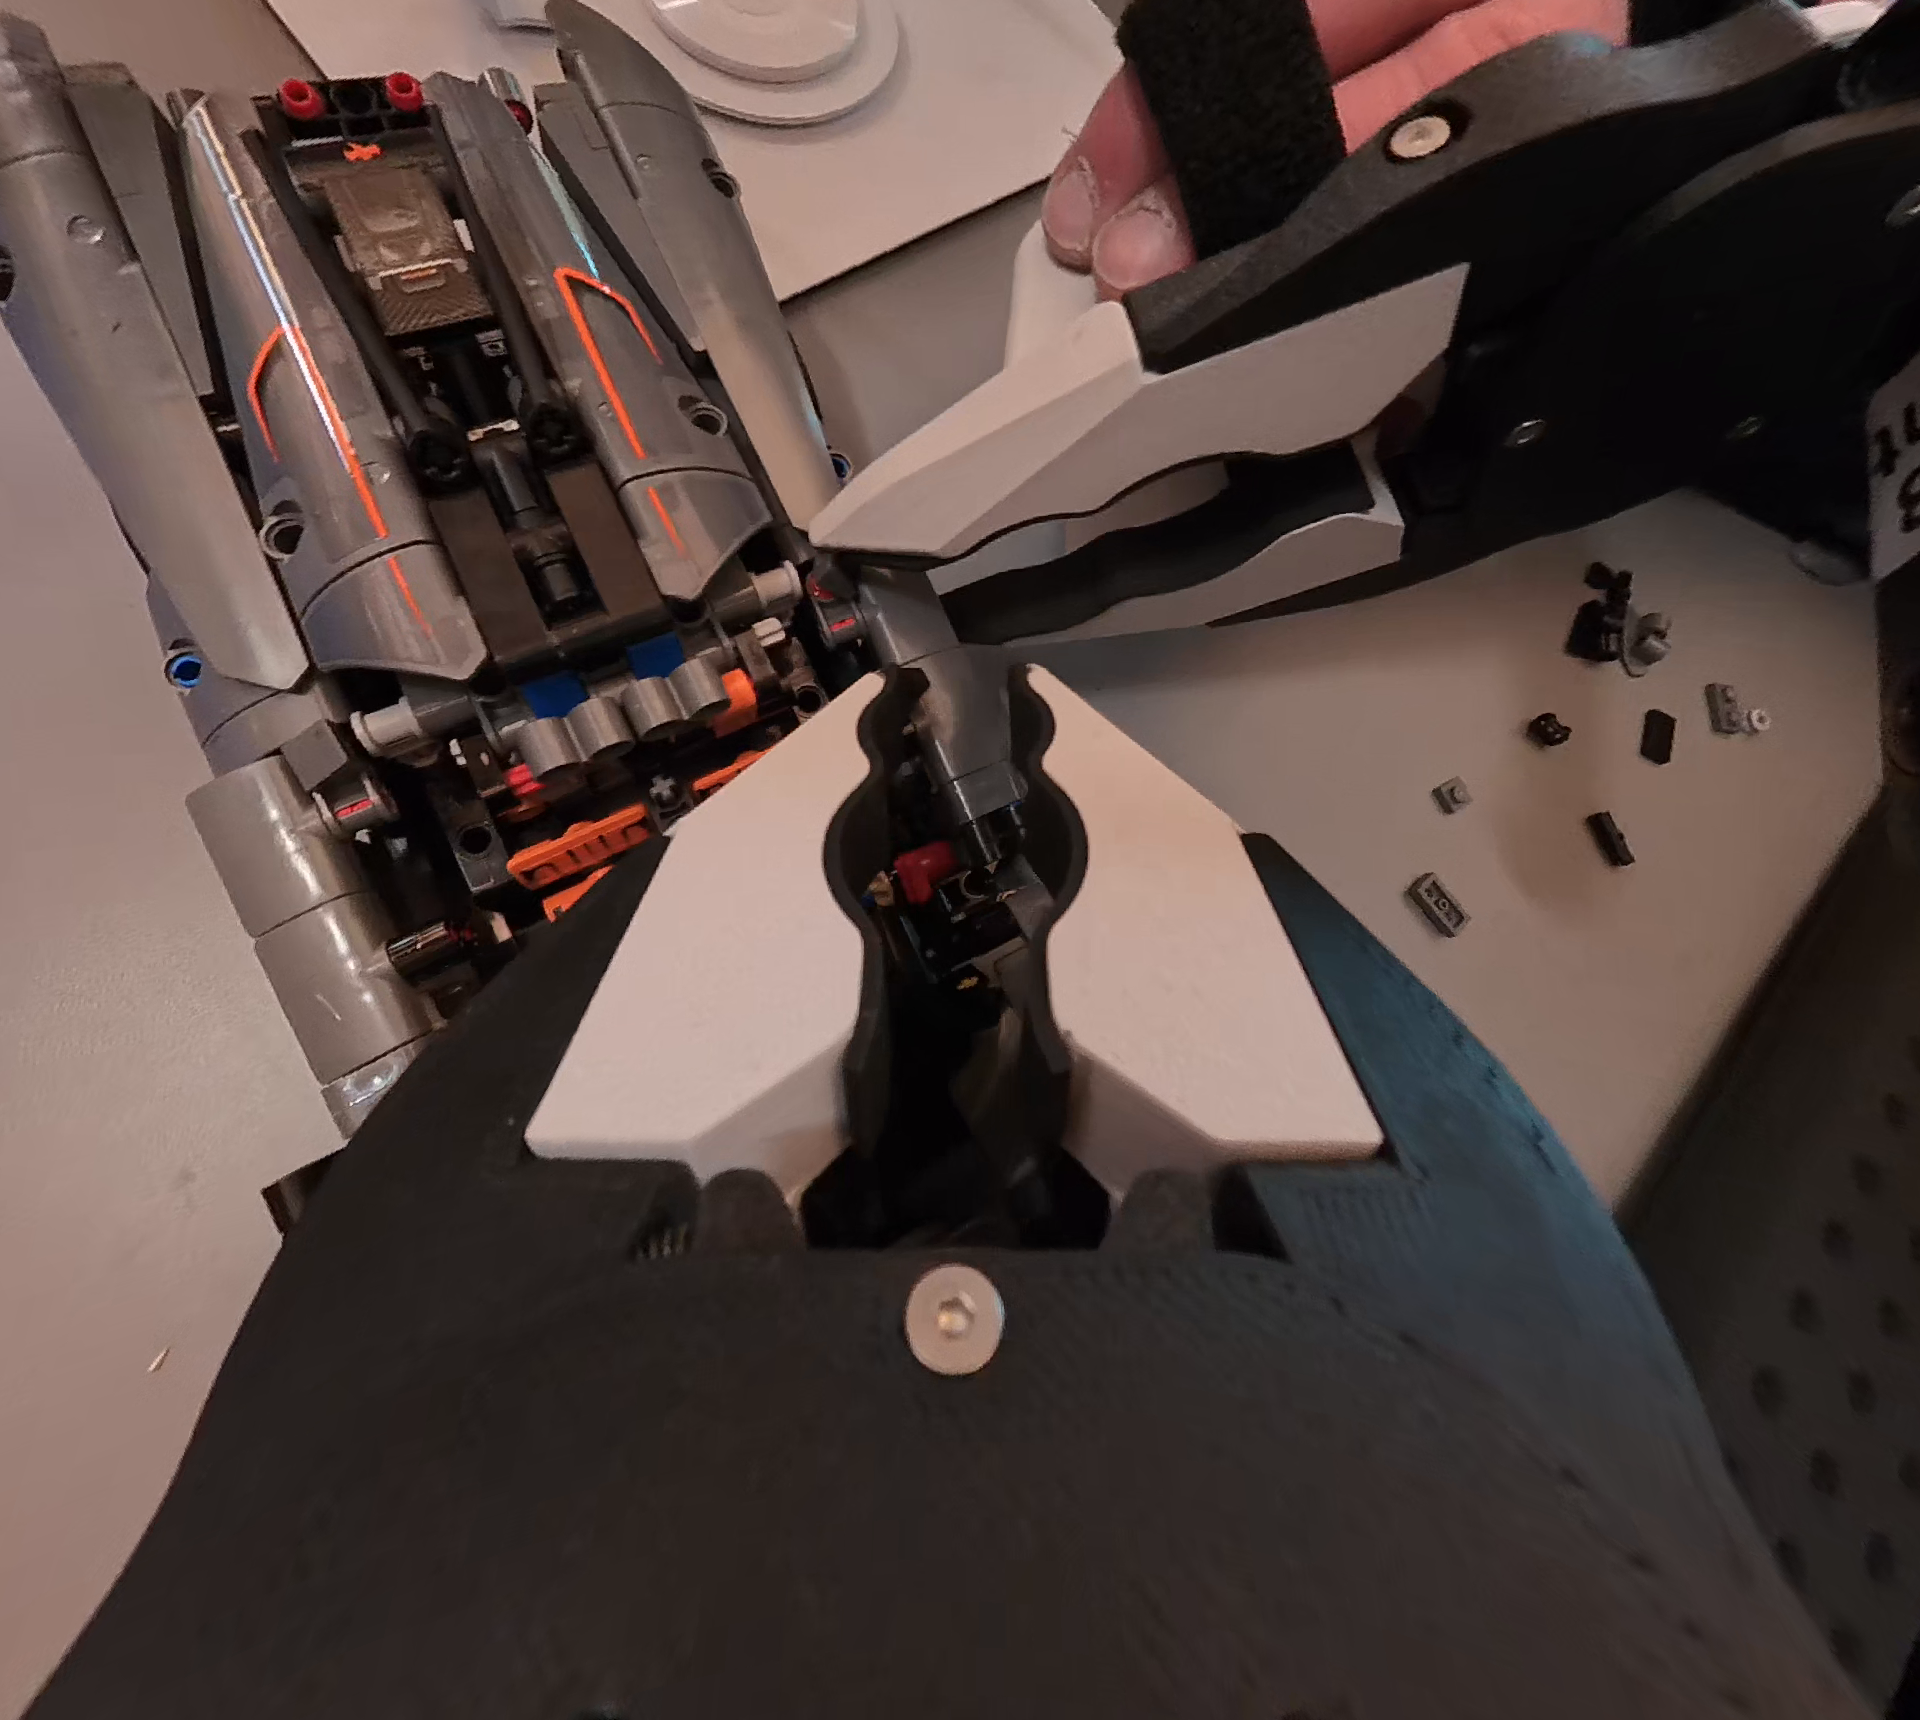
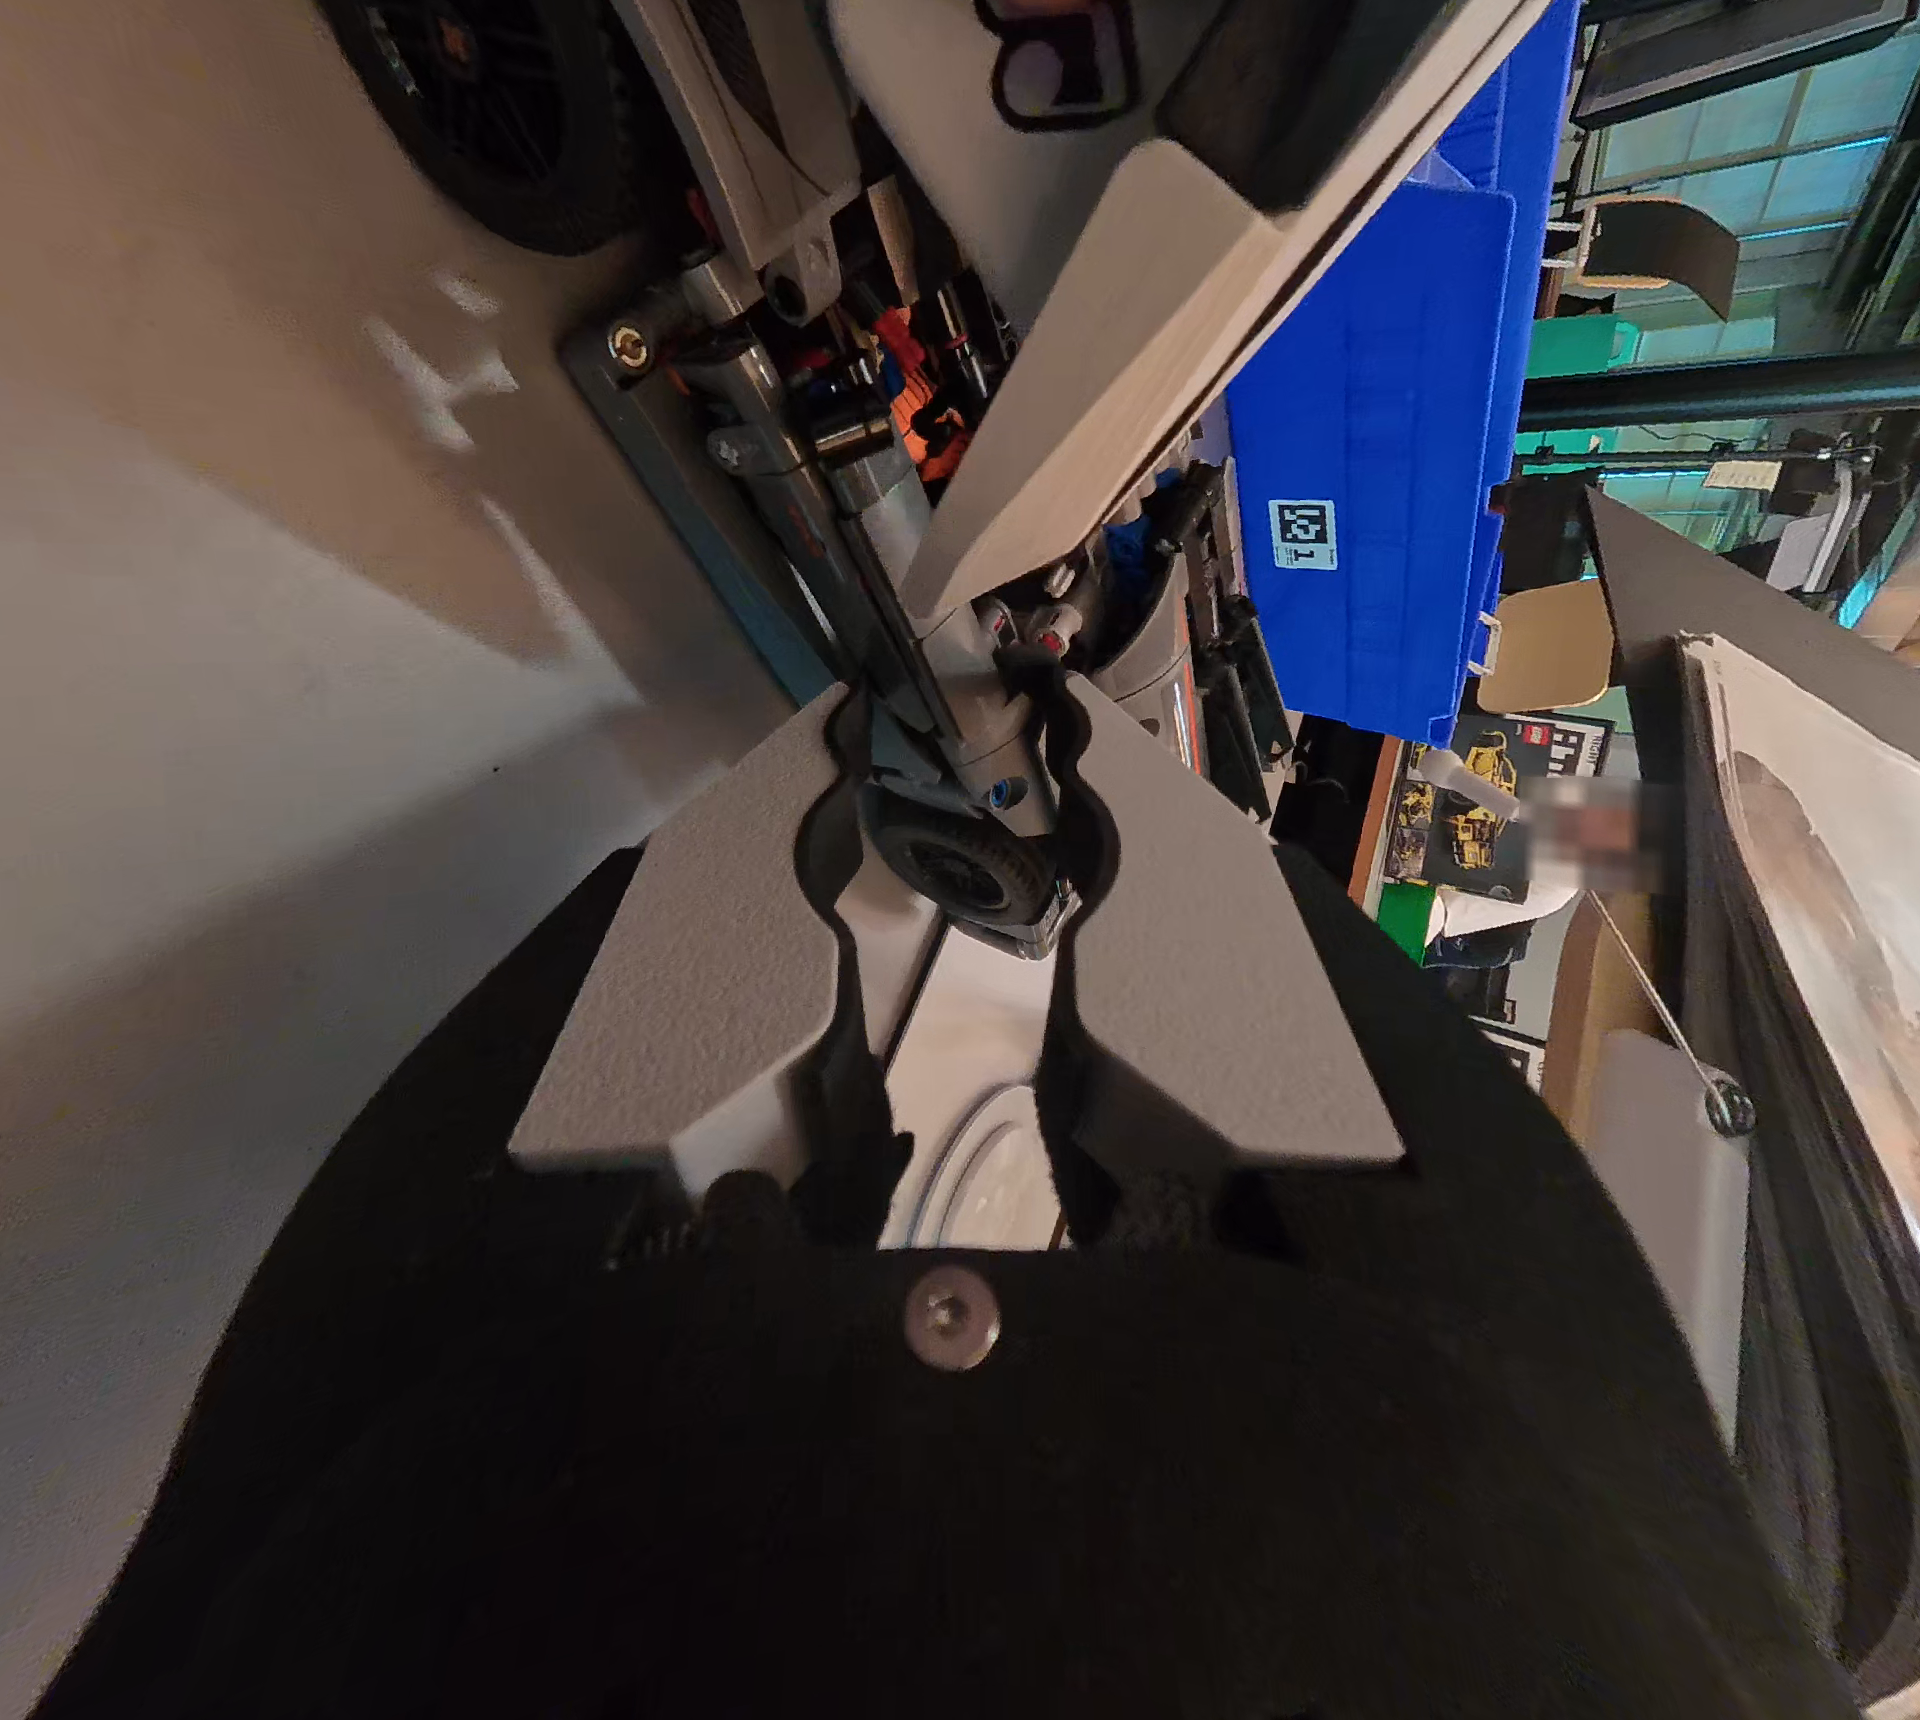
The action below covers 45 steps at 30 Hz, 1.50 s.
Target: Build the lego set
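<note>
The toy car (image 1: 436,465), a grey, black and orange brick model, lies on the bench (image 1: 94,995) between the two tools. The left tool (image 1: 951,694) is pinching a slim grey strut (image 1: 940,683) at the car's near corner. The right tool (image 2: 951,714) has its fingers pressed in around the same corner, with a small wheel (image 2: 961,860) just behind them (how firmly it bites, I cannot tell).

The model looks rigid but fragile: clip-together joints likely pop under twisting, and the glossy panels look slippery. Holding by the pinned frame beams seems safer than by the thin panels. Loose small pieces (image 1: 1600,735) lie nearby.
</note>
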Tool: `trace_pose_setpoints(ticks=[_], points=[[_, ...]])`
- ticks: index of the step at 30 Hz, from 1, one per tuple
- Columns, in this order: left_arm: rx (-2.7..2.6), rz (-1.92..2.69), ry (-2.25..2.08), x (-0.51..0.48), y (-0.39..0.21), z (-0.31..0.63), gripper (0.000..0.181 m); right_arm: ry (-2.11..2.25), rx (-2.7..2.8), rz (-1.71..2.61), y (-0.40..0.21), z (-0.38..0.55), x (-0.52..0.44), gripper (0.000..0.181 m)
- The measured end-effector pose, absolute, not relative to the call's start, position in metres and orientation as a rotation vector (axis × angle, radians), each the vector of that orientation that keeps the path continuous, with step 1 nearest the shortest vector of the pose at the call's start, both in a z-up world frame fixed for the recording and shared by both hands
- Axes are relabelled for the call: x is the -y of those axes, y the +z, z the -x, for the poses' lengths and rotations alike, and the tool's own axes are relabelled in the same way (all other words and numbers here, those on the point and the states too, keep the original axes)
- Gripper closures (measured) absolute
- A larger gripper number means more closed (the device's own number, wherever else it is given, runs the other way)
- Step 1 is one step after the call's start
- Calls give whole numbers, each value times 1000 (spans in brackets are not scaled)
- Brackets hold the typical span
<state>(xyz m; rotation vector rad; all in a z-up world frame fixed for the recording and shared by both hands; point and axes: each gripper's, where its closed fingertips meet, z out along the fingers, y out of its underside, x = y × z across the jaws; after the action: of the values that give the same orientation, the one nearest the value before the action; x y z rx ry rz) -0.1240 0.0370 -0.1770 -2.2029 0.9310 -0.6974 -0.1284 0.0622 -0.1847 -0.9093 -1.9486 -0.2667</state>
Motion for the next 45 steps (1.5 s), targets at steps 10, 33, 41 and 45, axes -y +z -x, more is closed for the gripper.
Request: trace_pose_setpoints(ticks=[10,33,41,45], points=[[-949,2176,-524,-38,-181,126,168,-255,1944,893,-186,130,-62,148],[-945,2150,-479,-40,-181,125,169,-294,1977,878,-189,132,-61,148],[-918,2140,-520,-43,-177,122,158,-279,1965,873,-187,132,-62,147],[-918,2155,-482,-46,-179,119,145,-278,1961,871,-187,132,-62,147]])
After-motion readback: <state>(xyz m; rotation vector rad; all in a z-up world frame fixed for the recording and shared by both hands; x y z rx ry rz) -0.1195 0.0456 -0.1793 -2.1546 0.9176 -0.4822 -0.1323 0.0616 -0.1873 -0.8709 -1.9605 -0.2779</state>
